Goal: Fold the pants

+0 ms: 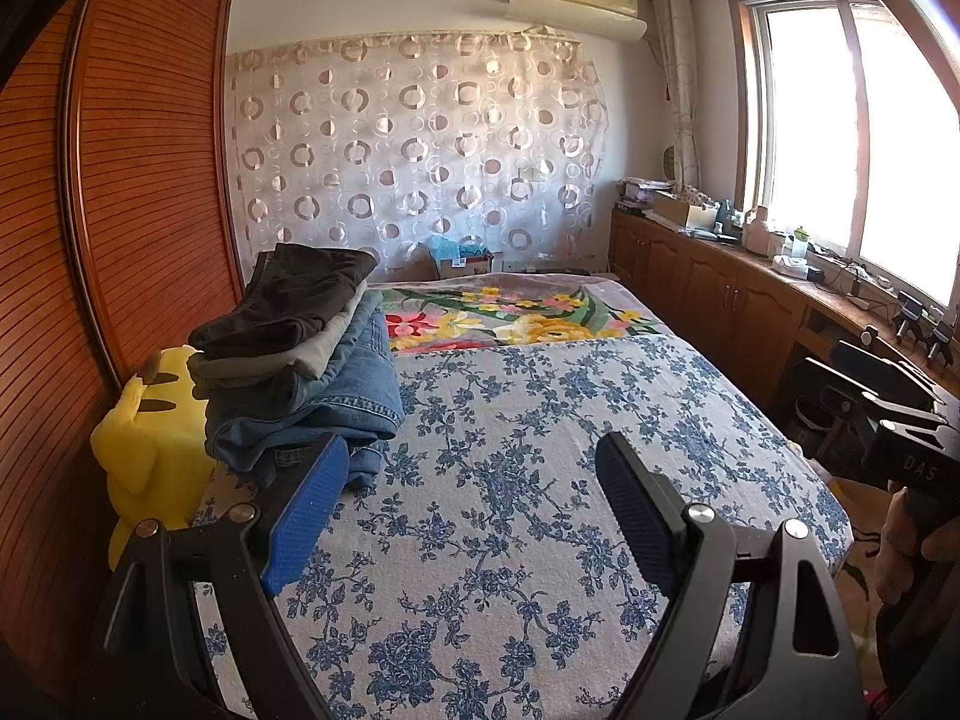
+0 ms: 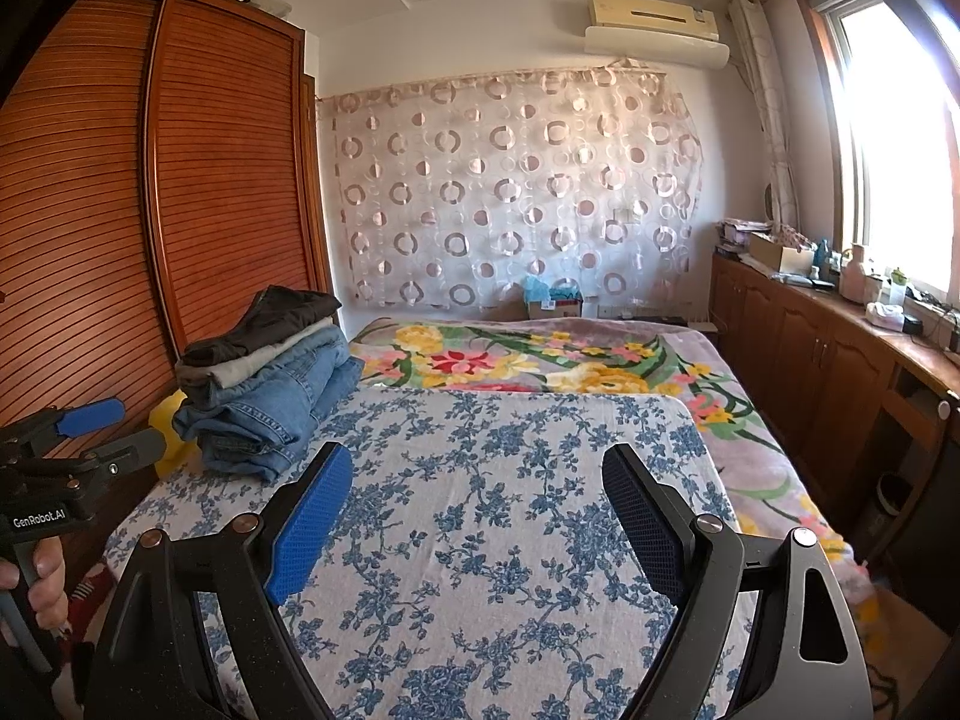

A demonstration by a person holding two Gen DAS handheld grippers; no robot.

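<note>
I hold both grippers above the near end of the bed [image 1: 510, 420], and each is spread wide with nothing between its blue pads. My left gripper [image 1: 474, 480] hangs over the blue-flowered sheet [image 1: 540, 540], its left pad [image 1: 306, 516] just in front of the pants. My right gripper [image 2: 477, 489] hovers over the same sheet further right, its pads well apart from any cloth. The pants [image 1: 294, 360] lie in a folded stack on the bed's left side: a dark pair on top, a grey pair under it, and jeans [image 2: 270, 414] at the bottom. A yellow plush [image 1: 150, 450] sits just beside the stack, between it and the wardrobe [image 1: 144, 180] with slatted wooden doors. Beyond the sheet a blanket [image 2: 540, 360] with bright flowers covers the far half of the bed. A curtain [image 1: 414, 150] with ring patterns hangs on the back wall under an air conditioner [image 2: 654, 24]. Along the right wall, wooden cabinets [image 1: 708, 282] run below the window [image 1: 840, 120], with boxes and bottles on top.
</note>
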